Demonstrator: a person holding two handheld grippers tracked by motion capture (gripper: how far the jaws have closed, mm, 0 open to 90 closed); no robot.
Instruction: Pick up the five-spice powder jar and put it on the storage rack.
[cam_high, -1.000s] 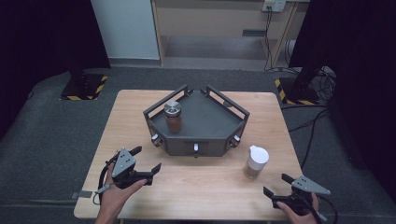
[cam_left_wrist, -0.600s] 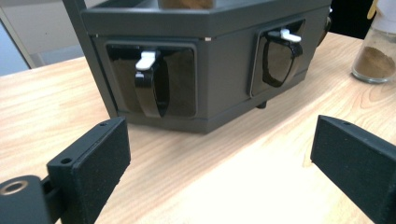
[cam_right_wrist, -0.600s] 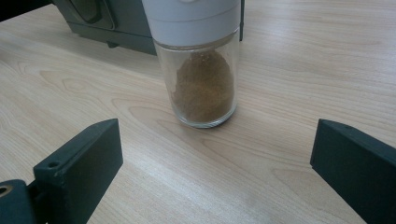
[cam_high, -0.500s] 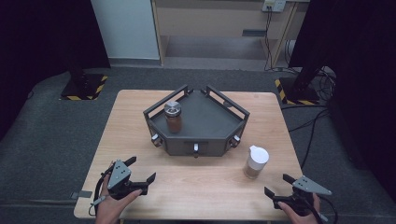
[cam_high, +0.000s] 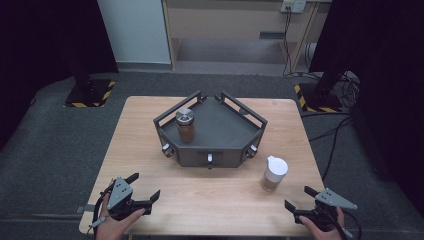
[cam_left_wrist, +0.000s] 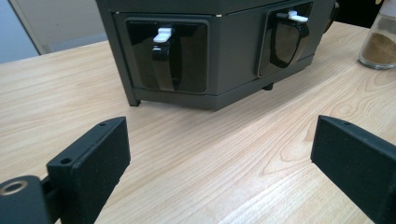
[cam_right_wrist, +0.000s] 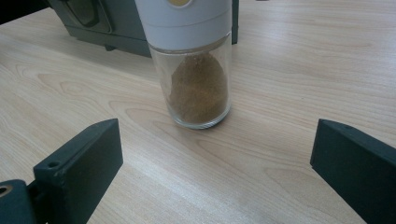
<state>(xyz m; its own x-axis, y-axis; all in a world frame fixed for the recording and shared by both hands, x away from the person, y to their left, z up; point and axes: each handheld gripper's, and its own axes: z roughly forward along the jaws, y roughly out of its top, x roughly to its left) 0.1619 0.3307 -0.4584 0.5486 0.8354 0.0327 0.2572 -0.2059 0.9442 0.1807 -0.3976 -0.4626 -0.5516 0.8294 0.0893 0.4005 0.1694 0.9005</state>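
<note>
A dark grey angular rack (cam_high: 220, 131) stands mid-table, with a brown spice jar with a metal lid (cam_high: 185, 126) on its left side. A white-capped glass jar of brown powder (cam_high: 274, 174) stands on the wood to the rack's right front, close ahead in the right gripper view (cam_right_wrist: 198, 65). My left gripper (cam_high: 143, 187) rests open near the front left edge, facing the rack's front panels (cam_left_wrist: 196, 56). My right gripper (cam_high: 299, 197) is open near the front right corner, with the jar just beyond its jaws. Both hold nothing.
The wooden table (cam_high: 150, 125) stands on grey carpet. Black stand bases with yellow-black tape (cam_high: 90, 92) sit beyond the far corners, with cables at the right (cam_high: 345, 85). The rack's front panels carry white-tipped latches (cam_left_wrist: 163, 35).
My left gripper has drawn back toward the front edge and slightly left. The right gripper has hardly moved.
</note>
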